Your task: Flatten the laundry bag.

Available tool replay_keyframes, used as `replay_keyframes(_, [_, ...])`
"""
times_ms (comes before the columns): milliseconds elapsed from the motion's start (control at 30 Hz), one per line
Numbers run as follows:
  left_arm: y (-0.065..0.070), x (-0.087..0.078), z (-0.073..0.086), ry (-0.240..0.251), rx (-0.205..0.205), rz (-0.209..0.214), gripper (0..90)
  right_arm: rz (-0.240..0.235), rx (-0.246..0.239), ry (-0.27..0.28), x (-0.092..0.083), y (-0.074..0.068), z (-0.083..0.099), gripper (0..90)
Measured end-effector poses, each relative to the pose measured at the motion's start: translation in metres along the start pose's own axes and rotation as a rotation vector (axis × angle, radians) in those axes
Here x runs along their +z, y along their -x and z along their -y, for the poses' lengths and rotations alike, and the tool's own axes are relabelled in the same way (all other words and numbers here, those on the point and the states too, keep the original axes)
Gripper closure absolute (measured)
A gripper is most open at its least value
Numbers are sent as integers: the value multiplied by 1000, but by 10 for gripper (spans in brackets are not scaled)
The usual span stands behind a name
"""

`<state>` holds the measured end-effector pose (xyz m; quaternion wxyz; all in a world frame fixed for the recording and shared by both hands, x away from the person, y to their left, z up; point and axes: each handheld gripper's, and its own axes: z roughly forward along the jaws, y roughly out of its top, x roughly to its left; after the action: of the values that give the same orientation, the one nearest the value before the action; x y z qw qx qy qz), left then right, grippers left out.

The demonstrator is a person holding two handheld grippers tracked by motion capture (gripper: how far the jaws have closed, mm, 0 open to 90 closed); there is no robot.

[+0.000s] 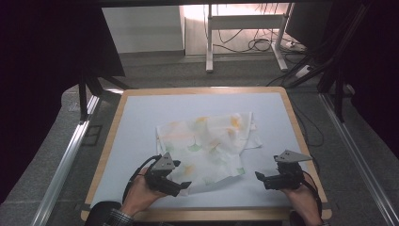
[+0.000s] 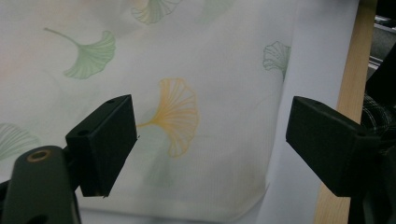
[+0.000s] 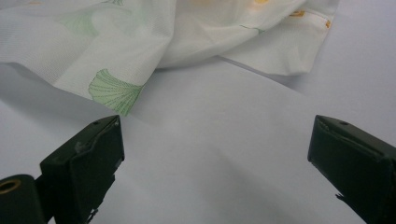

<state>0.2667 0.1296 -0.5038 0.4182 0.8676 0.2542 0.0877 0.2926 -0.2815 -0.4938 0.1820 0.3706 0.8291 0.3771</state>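
We note 1 cloth (image 1: 207, 143) on the white table top (image 1: 141, 122), lying a little toward the near side of centre. It is thin and white with a print of green and orange fan-shaped leaves. It lies loosely folded and rumpled, not flat. Its long axis runs left to right across the table in the high view, with a flap sticking out toward the far right (image 1: 251, 127) and a near corner pointing at the person (image 1: 240, 170).

Left gripper (image 1: 184, 187): we see it over the cloth's near left corner, held level and pointing toward the right. In the left gripper view its jaws stand wide apart above the cloth (image 2: 196, 93), an orange leaf between them; the pads grip nothing.

Right gripper (image 1: 259, 176): it sits over bare table, just off the cloth's near right corner, pointing left. In the right gripper view its jaws gape wide with only the white surface (image 3: 224, 154) between them; the cloth edge (image 3: 116, 70) lies just ahead.
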Motion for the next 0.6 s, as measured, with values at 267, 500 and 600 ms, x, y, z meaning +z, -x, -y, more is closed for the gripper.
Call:
replay_keyframes(267, [10,20,-8,-36,64,18,158,4,3,-4,1,1,0,38])
replay_keyframes(500, [18,36,-12,-75,104,18,192,13,7,-15,1,2,1,38])
replay_keyframes(600, [19,42,-13,-99,112,-3,281,17,6,-26,3,2,1,39])
